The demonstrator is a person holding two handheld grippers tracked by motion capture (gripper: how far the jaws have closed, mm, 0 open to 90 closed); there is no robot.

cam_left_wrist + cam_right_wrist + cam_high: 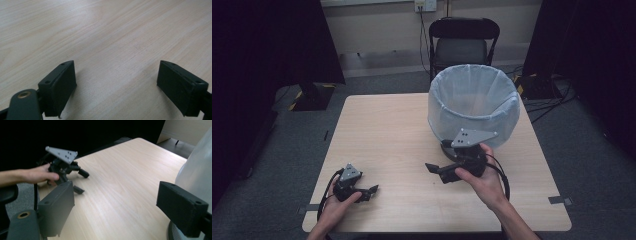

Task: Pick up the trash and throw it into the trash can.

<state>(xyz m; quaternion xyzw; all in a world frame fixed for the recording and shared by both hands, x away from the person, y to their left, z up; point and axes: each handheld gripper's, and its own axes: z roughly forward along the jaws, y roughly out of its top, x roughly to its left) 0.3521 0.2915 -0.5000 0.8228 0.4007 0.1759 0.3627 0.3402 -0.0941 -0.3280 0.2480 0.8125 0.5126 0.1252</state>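
On the pale wooden table (402, 130), a round bin lined with a white plastic bag (473, 102) stands far right, the right gripper (435, 170) beside it and the left gripper (371, 192) near left, both empty with jaws spread.

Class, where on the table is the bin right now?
In the high view, the bin stands at the table's far right, just beyond the right claw, with a chair behind it.

bin (473, 102) on table (387, 135) far right | chair (463, 42) behind table
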